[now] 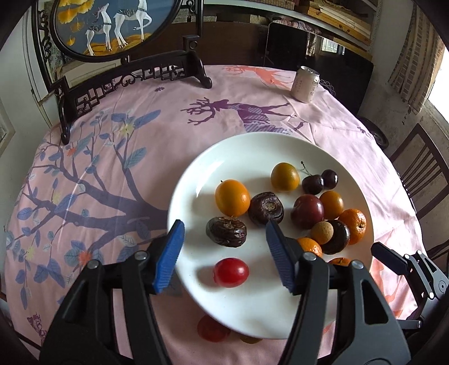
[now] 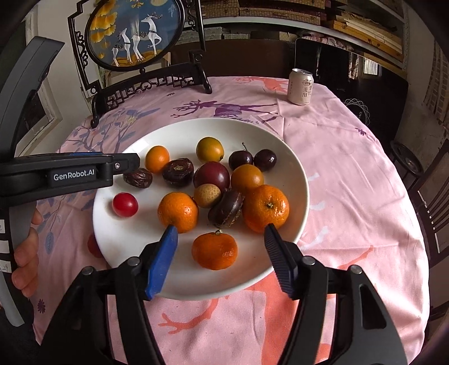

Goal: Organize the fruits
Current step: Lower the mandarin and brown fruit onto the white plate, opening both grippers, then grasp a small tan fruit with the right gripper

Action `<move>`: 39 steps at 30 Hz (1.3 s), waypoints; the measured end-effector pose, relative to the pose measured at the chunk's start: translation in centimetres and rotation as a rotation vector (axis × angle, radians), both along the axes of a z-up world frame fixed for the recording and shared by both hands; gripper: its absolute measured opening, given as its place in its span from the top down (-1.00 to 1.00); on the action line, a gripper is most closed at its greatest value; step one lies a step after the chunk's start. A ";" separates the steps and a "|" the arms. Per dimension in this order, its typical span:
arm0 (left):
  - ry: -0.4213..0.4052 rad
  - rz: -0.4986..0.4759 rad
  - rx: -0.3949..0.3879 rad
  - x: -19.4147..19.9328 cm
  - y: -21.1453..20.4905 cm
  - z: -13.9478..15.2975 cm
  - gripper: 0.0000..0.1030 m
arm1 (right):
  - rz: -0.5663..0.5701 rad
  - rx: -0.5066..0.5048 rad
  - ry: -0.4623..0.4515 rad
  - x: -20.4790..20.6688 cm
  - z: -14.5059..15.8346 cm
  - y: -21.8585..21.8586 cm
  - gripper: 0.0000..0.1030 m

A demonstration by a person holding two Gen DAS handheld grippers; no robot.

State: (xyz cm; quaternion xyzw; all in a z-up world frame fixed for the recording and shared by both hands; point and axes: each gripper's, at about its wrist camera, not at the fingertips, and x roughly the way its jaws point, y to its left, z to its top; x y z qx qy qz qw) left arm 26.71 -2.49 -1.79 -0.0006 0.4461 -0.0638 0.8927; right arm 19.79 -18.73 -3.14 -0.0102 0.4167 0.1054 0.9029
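A white plate (image 1: 238,157) (image 2: 179,132) on the pink tablecloth holds several fruits: tangerines, kumquats, dark cherries, a plum, brown water chestnuts and a longan. My left gripper (image 1: 224,227) hangs open over the plate's near left part. A red cherry tomato (image 1: 230,272) (image 2: 125,204) lies on the plate between its blue pads, untouched, with a water chestnut (image 1: 226,231) just beyond. My right gripper (image 2: 221,228) stands open over the plate's near edge, and a tangerine (image 2: 214,250) lies loose between its fingers. Another red fruit (image 1: 213,328) lies on the cloth, half hidden under the plate's rim.
A drink can (image 1: 305,83) (image 2: 300,87) stands at the table's far right. A dark carved stand with a round deer picture (image 1: 112,25) (image 2: 134,33) fills the far left. Wooden chairs (image 1: 421,171) sit beyond the right edge. A hand (image 2: 26,252) holds the left gripper's handle.
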 end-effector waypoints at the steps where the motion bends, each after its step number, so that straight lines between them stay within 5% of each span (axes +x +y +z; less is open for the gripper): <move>1: -0.012 -0.003 -0.008 -0.6 0.3 0.4 -0.23 | 0.005 0.013 -0.005 -0.5 0.3 -0.1 -0.25; 11: -0.131 0.103 -0.038 -11.3 7.1 0.2 -0.54 | 0.186 0.080 0.036 -8.8 -0.2 4.8 -0.30; 20: -0.079 0.177 -0.086 -15.6 12.2 -2.9 -0.54 | 0.199 0.079 0.063 -6.9 -2.7 9.0 -0.29; 24: -0.083 0.174 -0.111 -16.1 13.0 -3.0 -0.54 | 0.163 0.017 0.047 -5.4 -3.2 10.0 0.09; 34: -0.082 0.150 -0.129 -16.0 12.8 -3.1 -0.54 | 0.113 -0.021 0.083 -3.0 -4.6 10.7 0.19; 39: -0.086 0.149 -0.132 -16.2 12.6 -2.8 -0.54 | 0.089 -0.044 0.078 -2.5 -4.7 10.9 0.49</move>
